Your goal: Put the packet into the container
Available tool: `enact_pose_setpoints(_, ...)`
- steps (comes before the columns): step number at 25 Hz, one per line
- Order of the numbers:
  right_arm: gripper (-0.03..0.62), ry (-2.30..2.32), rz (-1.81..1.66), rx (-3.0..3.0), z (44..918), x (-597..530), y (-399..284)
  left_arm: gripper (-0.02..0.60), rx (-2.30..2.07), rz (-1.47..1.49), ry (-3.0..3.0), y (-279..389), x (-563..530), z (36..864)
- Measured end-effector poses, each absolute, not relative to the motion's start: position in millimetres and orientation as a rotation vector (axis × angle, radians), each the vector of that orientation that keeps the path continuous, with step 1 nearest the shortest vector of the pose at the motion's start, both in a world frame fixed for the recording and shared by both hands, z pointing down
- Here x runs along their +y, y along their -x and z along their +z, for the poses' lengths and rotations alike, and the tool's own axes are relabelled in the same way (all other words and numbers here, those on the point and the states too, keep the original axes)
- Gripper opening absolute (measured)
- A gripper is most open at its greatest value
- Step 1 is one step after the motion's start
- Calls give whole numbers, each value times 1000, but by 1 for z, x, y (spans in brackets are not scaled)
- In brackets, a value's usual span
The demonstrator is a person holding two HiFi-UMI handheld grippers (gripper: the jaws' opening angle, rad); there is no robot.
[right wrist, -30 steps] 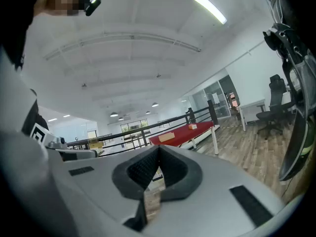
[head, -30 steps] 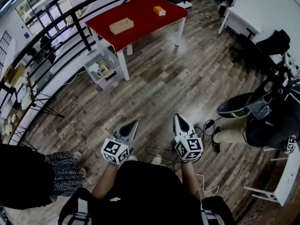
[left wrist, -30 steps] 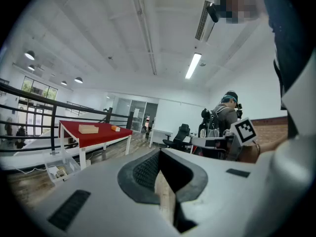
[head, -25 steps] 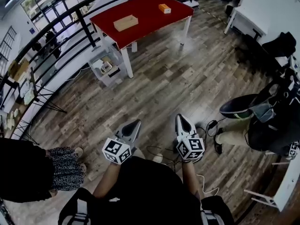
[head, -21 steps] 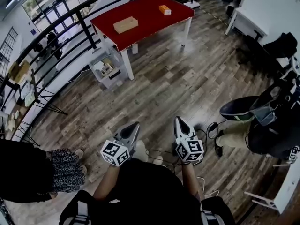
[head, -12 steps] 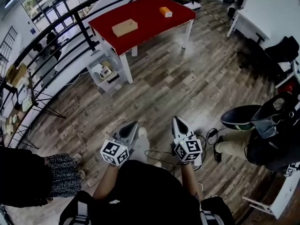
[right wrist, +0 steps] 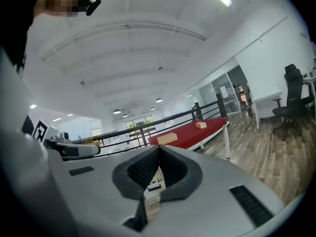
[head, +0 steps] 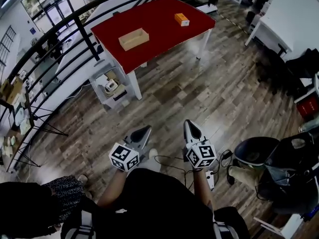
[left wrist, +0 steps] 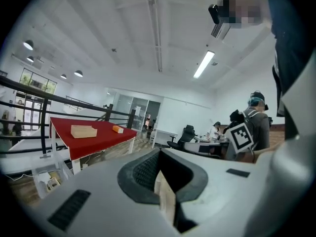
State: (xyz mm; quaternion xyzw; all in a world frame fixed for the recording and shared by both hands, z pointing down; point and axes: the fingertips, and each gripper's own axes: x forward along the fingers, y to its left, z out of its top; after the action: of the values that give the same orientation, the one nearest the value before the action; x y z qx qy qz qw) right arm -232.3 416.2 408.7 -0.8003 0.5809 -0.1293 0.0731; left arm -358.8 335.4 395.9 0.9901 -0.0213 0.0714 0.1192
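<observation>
A red table [head: 159,26] stands far ahead across the wood floor. On it lie a tan open box, the container [head: 133,39], and to its right a small orange packet [head: 182,19]. Both grippers hang low before my body, well short of the table. The left gripper [head: 143,131] and the right gripper [head: 188,124] are shut with nothing between the jaws. In the left gripper view the container [left wrist: 83,131] and packet [left wrist: 117,129] show far off beyond the gripper [left wrist: 158,154]. The right gripper view shows the container [right wrist: 167,138] and packet [right wrist: 200,125] past its gripper [right wrist: 158,149].
A black railing [head: 84,21] runs behind and left of the table. A white shelf cart [head: 110,83] sits by the table's near left leg. A seated person [head: 269,166] and a cable [head: 172,161] are on the right; another person [head: 30,208] stands at the lower left.
The table has drawn nearer and shifted right in the head view as I walk forward. The seated person has slid toward the lower right. Both grippers stay shut in front of me.
</observation>
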Motion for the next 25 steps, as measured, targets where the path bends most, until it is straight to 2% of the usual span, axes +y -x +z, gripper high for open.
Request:
enact_pose_setpoints(11, 21, 2403, -406, 1733, 405, 287, 165, 6, -75, 237, -2885, 294, 203, 395)
enact_pose_setpoints(20, 21, 2427, -442, 1685, 423, 243, 104, 6, -13, 289, -2862, 227, 159, 420)
enact_pose_setpoints(25, 21, 2424, -430, 1699, 431, 212, 45, 6, -16, 294, -2855, 166, 130, 430)
